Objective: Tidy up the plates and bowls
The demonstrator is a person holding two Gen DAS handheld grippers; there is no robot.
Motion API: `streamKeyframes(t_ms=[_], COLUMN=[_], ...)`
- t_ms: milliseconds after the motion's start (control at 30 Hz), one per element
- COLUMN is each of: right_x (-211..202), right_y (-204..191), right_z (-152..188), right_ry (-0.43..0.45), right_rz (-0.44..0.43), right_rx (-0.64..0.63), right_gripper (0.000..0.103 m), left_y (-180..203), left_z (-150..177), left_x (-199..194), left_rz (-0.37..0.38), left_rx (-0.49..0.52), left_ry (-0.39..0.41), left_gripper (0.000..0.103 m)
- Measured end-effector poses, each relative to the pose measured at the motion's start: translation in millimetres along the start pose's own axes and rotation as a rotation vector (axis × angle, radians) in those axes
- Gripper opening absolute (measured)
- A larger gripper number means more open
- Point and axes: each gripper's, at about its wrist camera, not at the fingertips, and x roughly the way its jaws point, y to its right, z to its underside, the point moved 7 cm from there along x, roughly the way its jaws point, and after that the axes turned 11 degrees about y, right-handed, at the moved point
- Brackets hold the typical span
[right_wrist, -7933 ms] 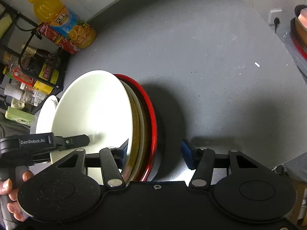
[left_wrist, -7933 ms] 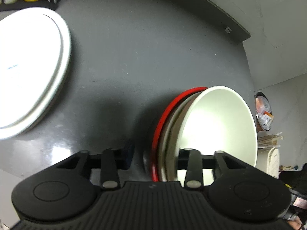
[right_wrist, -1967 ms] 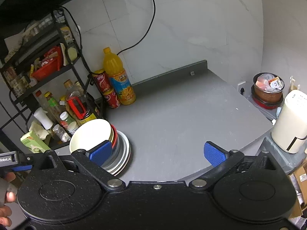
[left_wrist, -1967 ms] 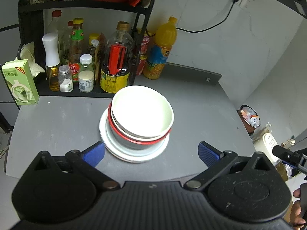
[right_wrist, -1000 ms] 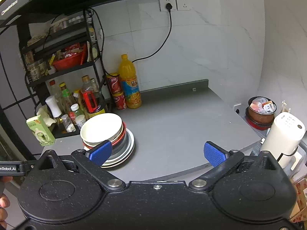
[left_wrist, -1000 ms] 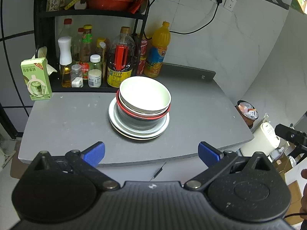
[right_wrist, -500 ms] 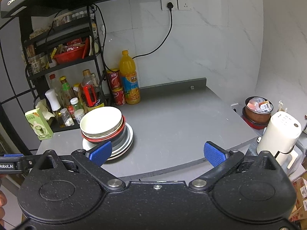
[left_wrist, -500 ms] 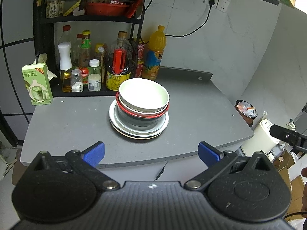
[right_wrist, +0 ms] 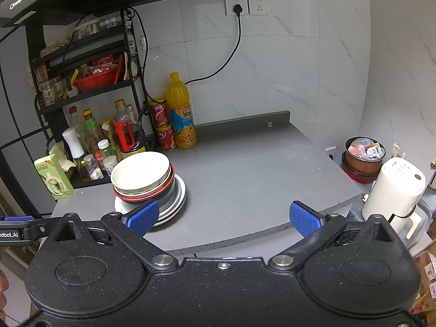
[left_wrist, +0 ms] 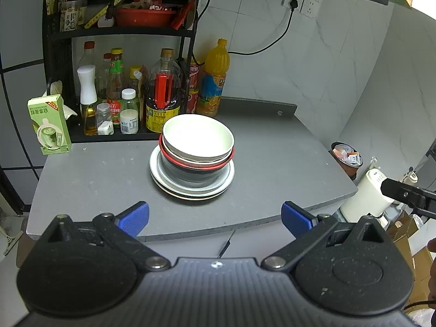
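1. Stack: white bowl (left_wrist: 198,136) on top, nested in a red-rimmed bowl (left_wrist: 194,163) with a dark body, all on white plates (left_wrist: 190,188). It sits on the grey counter (left_wrist: 272,163), left of centre, just in front of the bottle rack (left_wrist: 62,54).
2. Left gripper (left_wrist: 215,219): jaws spread wide, blue pads apart, holding nothing, back from the counter's front edge and facing the stack.
3. Right gripper (right_wrist: 223,218): also wide apart and empty, off the counter edge. Its left blue pad (right_wrist: 143,216) overlaps the plates' near rim in this view, so that rim is hidden.
4. Only the right wrist view shows the range hood overhead and the full white kettle (right_wrist: 395,193) beside a brown pot (right_wrist: 363,158) filled with packets, both lower than the counter at right.
5. Left wrist view shows the stack whole and unobstructed; the right gripper's tip pokes in at the right edge.
6. Around: orange juice bottle (left_wrist: 214,81), red cans (right_wrist: 162,125), sauce bottles (left_wrist: 163,92), green carton (left_wrist: 49,124) at the counter's left rear, and a wall socket with a black cable (right_wrist: 237,27).
7. Right half of the counter is bare.
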Motion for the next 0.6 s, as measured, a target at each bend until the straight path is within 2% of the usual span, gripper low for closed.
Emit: streamKeyframes(t_ms=[600], right_x=[2.0], right_y=[5.4], right_z=[-3.0], right_ry=[-0.005], right_rz=[0.003], right_rx=[0.000], right_gripper=[0.103], left_y=[7.3], left_z=[-4.1], left_x=[3.8], left_rz=[0.007], left_rx=[0.004], left_ry=[0.005], left_gripper=[0.102])
